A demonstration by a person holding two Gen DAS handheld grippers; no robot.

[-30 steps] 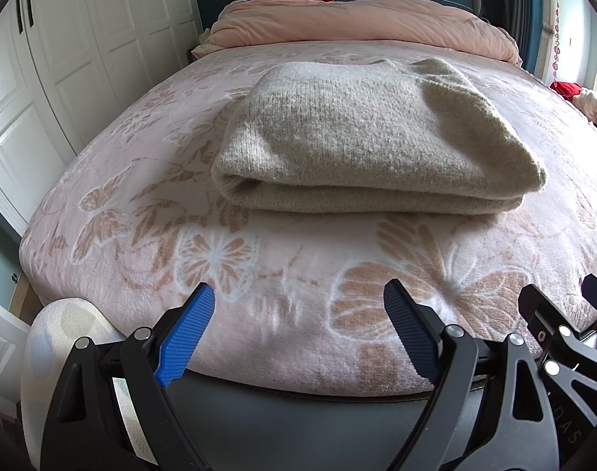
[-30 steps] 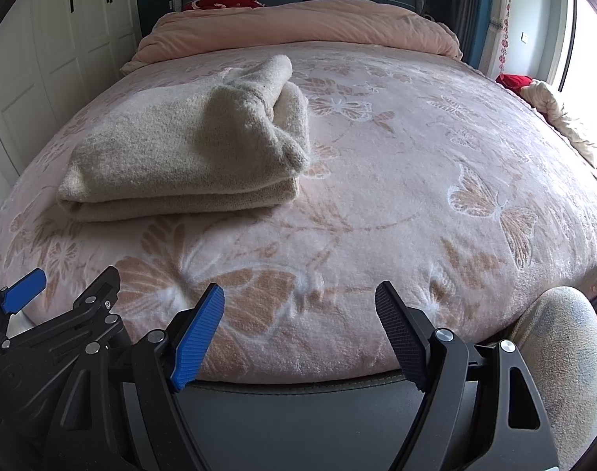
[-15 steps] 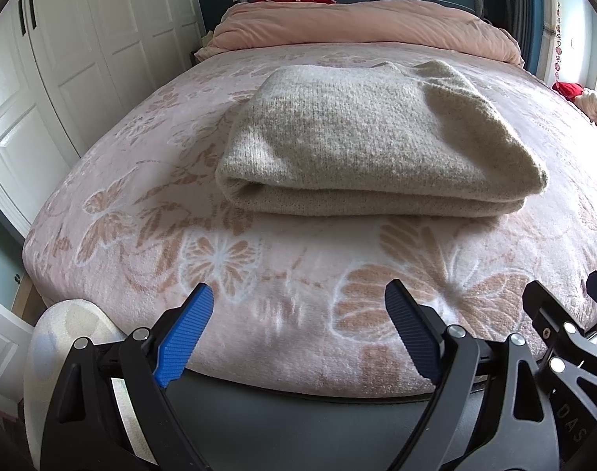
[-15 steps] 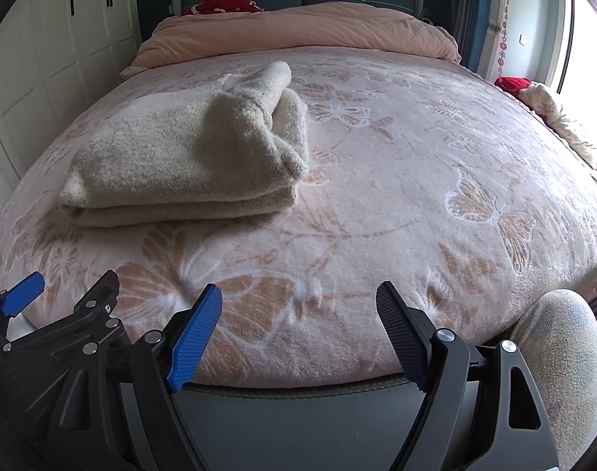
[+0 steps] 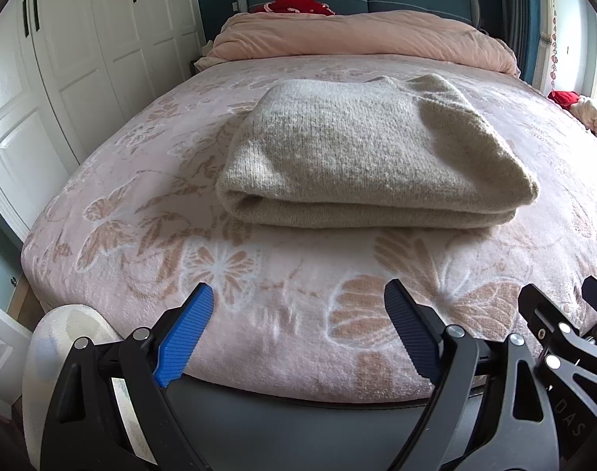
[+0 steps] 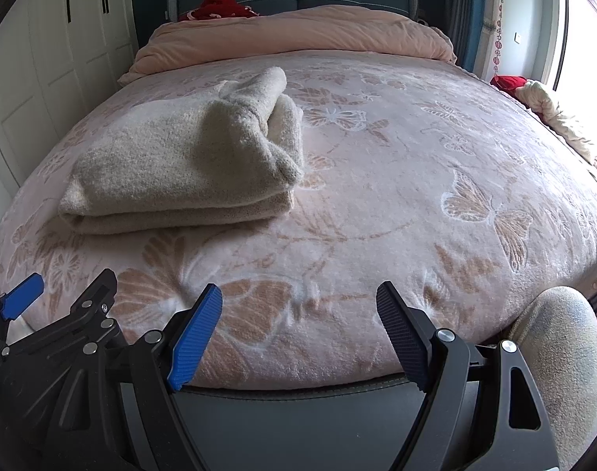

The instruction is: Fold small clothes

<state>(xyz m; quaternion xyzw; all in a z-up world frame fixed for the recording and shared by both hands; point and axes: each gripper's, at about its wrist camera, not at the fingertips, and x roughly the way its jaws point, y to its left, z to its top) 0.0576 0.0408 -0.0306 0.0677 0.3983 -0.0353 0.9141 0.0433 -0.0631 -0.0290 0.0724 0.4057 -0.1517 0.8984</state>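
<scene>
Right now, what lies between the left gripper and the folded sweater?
Only the butterfly-print blanket: the left wrist view shows nothing else between the open left gripper and the folded sweater.

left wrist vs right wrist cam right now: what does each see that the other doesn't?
Left wrist only: the white paneled wardrobe doors up close, and the folded beige knit sweater head-on, its folded edge facing the camera.

Right wrist only: the sweater's bunched right end, the bare right half of the pink butterfly-print blanket, and a bright window.

Both: the sweater lying untouched, the rolled pink duvet, the red fabric at the headboard, and the left gripper and right gripper open at the bed's foot.
</scene>
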